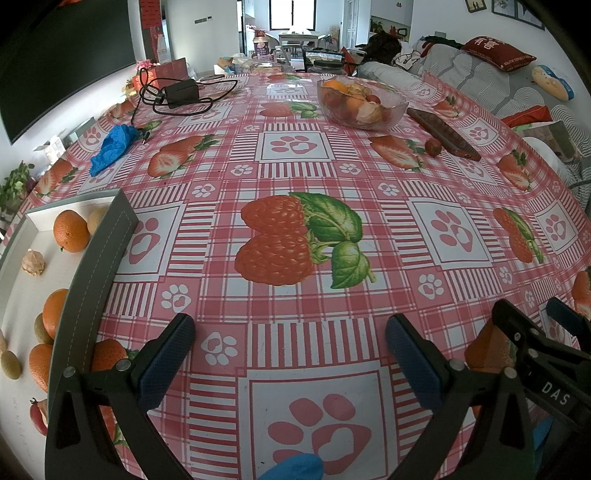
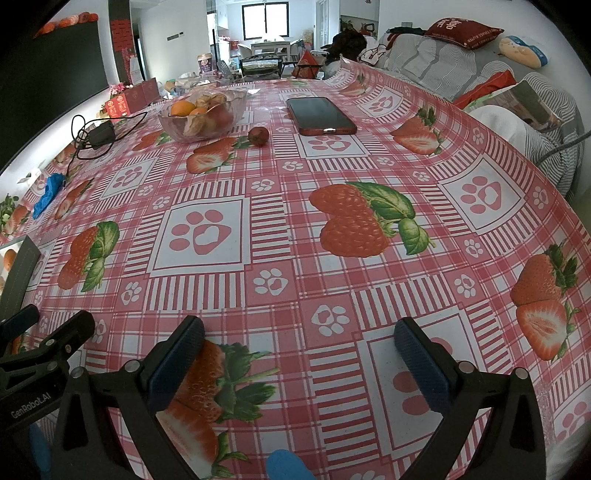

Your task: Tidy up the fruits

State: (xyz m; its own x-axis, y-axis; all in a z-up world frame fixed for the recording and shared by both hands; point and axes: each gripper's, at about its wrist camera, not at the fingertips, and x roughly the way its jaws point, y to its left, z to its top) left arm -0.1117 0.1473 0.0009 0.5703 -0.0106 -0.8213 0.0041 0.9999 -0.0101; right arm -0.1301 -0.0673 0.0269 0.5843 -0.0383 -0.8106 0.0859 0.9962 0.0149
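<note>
Both tongs hover low over the tablecloth (image 2: 295,258), side by side. Left gripper (image 1: 290,354) and right gripper (image 2: 299,350): jaws spread wide, nothing held.

Loose red fruit (image 2: 258,136), possibly a cherry tomato, lies far ahead, between glass bowl (image 2: 236,110) and phone (image 2: 319,115); round, no long axis. Right gripper seems nearer.

Bowl: oranges, reddish fruit, husked ones. Grey tray (image 1: 122,221), left: oranges (image 1: 70,230), small greenish fruits.

Legible text, two items only. "DAS" in white letters on the black body of the right hand-held gripper (image 1: 576,325), seen at lower right of the left wrist view. "GenRobot.AI" in white on the black body of the left hand-held gripper (image 2: 51,321), at lower left of the right wrist view. White characters on the red cushion (image 2: 463,30): unreadable.
</note>
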